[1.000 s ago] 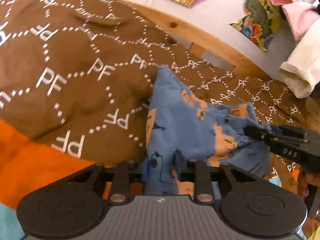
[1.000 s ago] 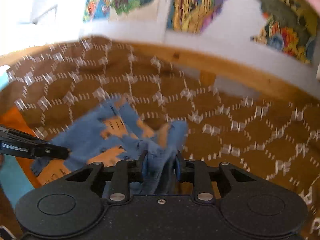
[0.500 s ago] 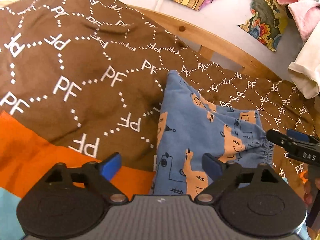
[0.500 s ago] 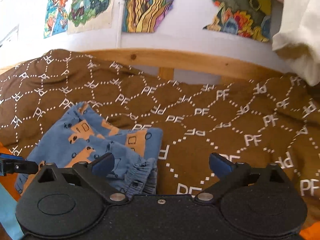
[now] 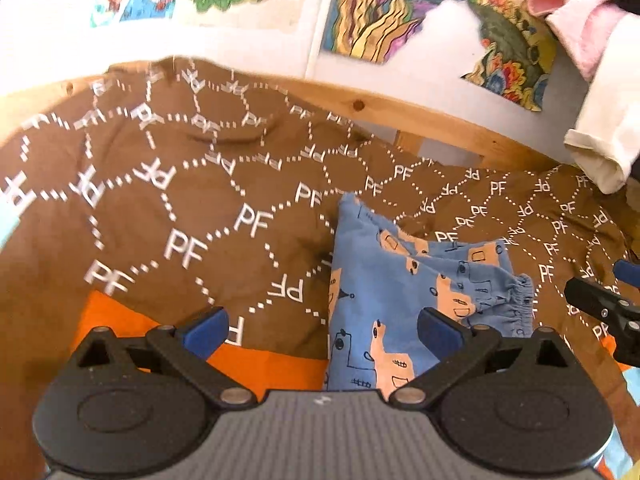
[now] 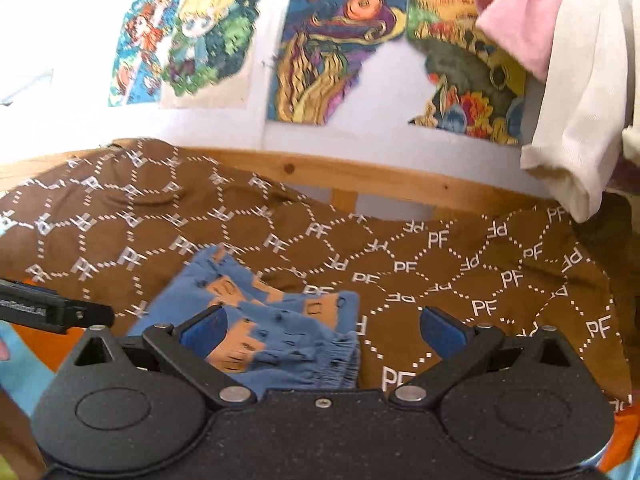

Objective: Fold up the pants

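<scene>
Small blue pants with orange prints lie folded into a compact stack on a brown "PF" blanket, elastic waistband to the right. My left gripper hovers just before the stack's left part, its jaws still opening, nothing pinched between the blue pads. In the right wrist view the same pants lie below and left of my right gripper, which is open and holds nothing. Each gripper shows at the edge of the other's view: the right gripper and the left gripper.
A wooden bed rail runs behind the blanket under a wall of colourful pictures. A cream garment and a pink one hang at the right. An orange sheet shows at the blanket's near edge.
Both grippers were shut on the pants a second ago; they have let go, opened wide, and drawn back and up. The pants now lie flat and folded on the blanket.
</scene>
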`<action>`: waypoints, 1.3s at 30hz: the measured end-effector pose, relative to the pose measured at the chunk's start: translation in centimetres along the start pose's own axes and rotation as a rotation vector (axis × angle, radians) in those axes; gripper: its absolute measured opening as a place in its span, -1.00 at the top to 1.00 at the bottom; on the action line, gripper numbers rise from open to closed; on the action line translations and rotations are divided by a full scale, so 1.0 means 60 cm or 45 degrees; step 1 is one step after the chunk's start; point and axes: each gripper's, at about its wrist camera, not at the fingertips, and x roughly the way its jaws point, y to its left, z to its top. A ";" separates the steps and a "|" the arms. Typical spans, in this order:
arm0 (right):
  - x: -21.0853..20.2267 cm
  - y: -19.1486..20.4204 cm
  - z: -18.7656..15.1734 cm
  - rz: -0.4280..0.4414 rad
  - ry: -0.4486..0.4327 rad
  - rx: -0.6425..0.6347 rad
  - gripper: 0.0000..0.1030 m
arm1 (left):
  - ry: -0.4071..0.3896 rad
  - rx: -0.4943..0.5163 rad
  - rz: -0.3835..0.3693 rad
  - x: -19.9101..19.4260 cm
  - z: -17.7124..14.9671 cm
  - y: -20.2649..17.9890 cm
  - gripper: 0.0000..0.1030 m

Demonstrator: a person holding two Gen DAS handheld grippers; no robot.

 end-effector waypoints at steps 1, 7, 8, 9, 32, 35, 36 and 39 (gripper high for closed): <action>-0.011 0.005 0.001 0.006 -0.008 0.002 -0.99 | -0.010 0.016 0.007 -0.008 0.001 -0.001 -0.99; -0.066 0.028 0.005 0.019 -0.045 0.031 -0.99 | -0.065 0.070 0.033 -0.065 0.001 -0.006 -0.99; -0.075 0.031 0.005 0.018 -0.053 0.041 -0.99 | -0.087 0.064 0.032 -0.076 -0.002 -0.008 -0.99; -0.085 0.034 0.005 0.014 -0.061 0.051 -0.99 | -0.107 0.058 0.034 -0.085 -0.006 -0.009 -0.99; -0.176 0.054 -0.074 0.038 0.098 0.139 -0.99 | -0.037 0.099 0.095 -0.179 -0.105 -0.004 -0.99; -0.178 0.053 -0.071 0.042 0.087 0.144 -0.99 | -0.041 0.101 0.096 -0.180 -0.105 -0.005 -0.99; -0.179 0.053 -0.071 0.042 0.085 0.147 -0.99 | -0.042 0.103 0.095 -0.179 -0.104 -0.004 -0.99; -0.178 0.050 -0.070 0.038 0.085 0.156 -0.99 | -0.036 0.106 0.097 -0.177 -0.105 -0.004 -0.99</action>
